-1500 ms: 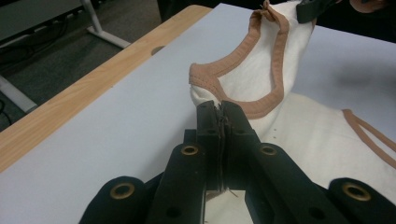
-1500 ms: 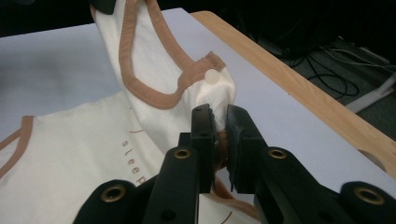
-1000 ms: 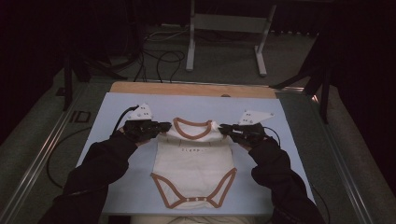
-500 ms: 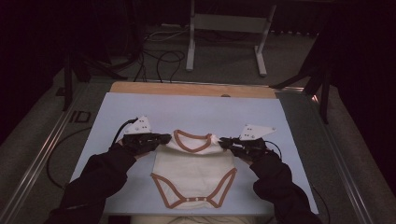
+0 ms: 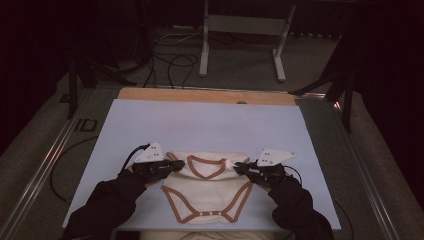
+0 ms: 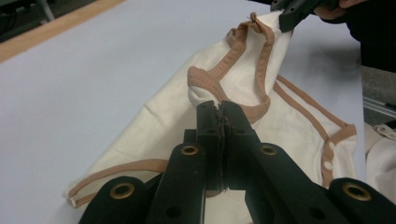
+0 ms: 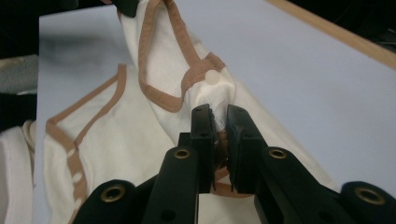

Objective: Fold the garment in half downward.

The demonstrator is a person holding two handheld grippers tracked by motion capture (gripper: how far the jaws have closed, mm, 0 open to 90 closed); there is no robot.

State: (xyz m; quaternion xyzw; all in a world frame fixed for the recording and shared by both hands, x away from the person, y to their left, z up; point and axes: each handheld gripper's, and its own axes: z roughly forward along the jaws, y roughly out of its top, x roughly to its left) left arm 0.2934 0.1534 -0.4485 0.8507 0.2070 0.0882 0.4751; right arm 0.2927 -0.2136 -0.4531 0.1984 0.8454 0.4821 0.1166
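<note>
Now we have a cream baby bodysuit (image 5: 205, 187) with tan trim lying on the pale blue mat (image 5: 200, 125), near its front edge and close to our body. Our left gripper (image 5: 179, 165) pinches the garment's shoulder on our left side, and our right gripper (image 5: 238, 168) pinches the shoulder opposite. From above, the neckline stretches between the two tools, and the snap end of the bodysuit points back toward us, flat on the mat.

Along the left gripper (image 6: 219, 109) we see the black jaws drawn narrow, almost together, with a fold of cream cloth and its tan binding caught at the tips. Beyond them the bodysuit (image 6: 280, 121) rises to the far shoulder, where the tip of the other tool bites the trim.

Along the right gripper (image 7: 217, 114) the jaws stand close with a thin gap between them, and that gap is packed with fabric (image 7: 205, 93) just below a round white snap (image 7: 212, 77). The tan neck binding loops away from there toward the far shoulder.

Our dark sleeves come in from the bottom of the high view. A wooden strip (image 5: 205, 95) borders the mat on its far side.
</note>
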